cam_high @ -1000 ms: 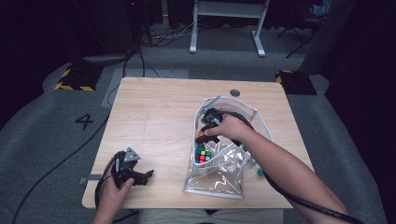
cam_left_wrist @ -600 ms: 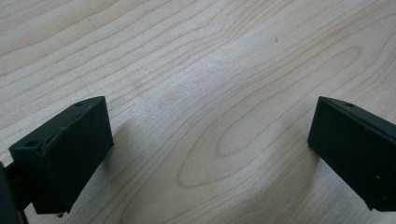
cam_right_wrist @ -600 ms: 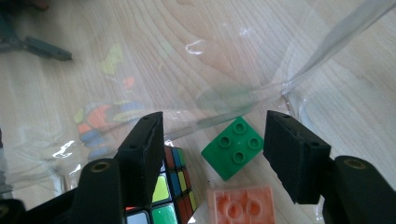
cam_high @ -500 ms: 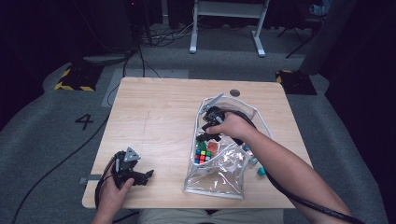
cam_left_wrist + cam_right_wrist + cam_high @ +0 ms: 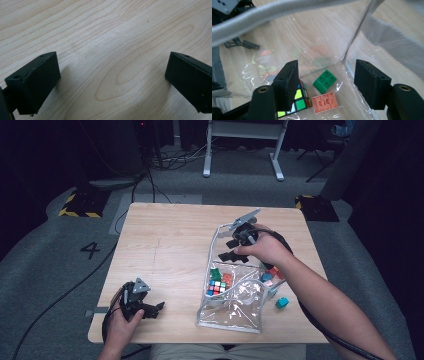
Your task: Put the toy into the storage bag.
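Right gripper point(image 5: 325, 85), jaws spread, looks into the clear plastic zip bag point(image 5: 235, 315) at a green brick point(image 5: 325, 81) (high view adds teal block point(image 5: 282, 303) outside); left gripper point(image 5: 110, 82) spread over bare wooden table point(image 5: 105, 37).

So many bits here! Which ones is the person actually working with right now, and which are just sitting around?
In use, as it looks:
right gripper, open inside the bag
clear plastic bag
green brick
orange brick
puzzle cube

Lying about:
left gripper, open, resting on the wooden table
teal block outside the bag
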Available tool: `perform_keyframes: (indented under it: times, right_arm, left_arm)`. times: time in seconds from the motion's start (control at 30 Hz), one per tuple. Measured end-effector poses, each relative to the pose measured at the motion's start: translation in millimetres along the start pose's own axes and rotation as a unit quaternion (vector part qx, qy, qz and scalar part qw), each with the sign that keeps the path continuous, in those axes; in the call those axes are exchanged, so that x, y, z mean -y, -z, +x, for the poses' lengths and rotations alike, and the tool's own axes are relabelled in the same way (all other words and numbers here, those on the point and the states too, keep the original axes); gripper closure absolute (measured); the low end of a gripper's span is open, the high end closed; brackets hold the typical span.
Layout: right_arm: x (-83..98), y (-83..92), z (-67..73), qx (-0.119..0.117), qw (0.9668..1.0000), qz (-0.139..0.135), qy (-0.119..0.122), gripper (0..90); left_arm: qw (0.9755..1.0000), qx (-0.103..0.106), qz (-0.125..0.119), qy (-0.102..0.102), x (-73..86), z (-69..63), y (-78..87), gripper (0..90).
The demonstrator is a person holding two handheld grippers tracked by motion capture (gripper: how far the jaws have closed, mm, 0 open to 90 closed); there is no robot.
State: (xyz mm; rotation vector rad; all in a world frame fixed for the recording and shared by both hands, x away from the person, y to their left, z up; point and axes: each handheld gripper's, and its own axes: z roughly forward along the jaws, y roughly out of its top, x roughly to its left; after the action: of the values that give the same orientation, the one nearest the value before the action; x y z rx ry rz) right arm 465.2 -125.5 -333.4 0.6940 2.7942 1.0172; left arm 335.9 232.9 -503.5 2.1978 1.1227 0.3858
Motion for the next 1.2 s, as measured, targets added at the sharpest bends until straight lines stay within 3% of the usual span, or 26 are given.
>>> perform_keyframes:
  times: [0.3, 0.37, 0.53, 0.9, 1.2]
  right_arm:
    - [-2.4, 51.9, -6.8, 0.026, 0.9982, -0.049, -0.022, 36.8]
    - [0.0, 62.0, -9.6, 0.037, 0.9977, -0.054, -0.018, 36.6]
    - [14.2, 90.5, -19.4, 0.057, 0.995, -0.069, -0.043, 36.6]
    - [62.3, 148.4, -47.0, 0.113, 0.9833, -0.101, -0.101, 36.9]
    - [112.3, 171.3, -71.8, 0.156, 0.9722, -0.104, -0.14, 37.4]
  left_arm:
    - [1.0, -0.002, 0.001, 0.002, -0.2, -0.4, -0.1, 0.0]
    - [1.0, -0.002, 0.002, 0.002, -0.2, -0.3, -0.1, 0.0]
    - [1.0, 0.0, 0.001, 0.004, -0.3, -0.6, -0.7, 0.0]
    - [1.0, -0.003, 0.001, 0.003, -1.2, 0.2, -1.2, 0.0]
    - [1.0, -0.002, 0.002, 0.001, -1.3, 0.5, -1.2, 0.0]
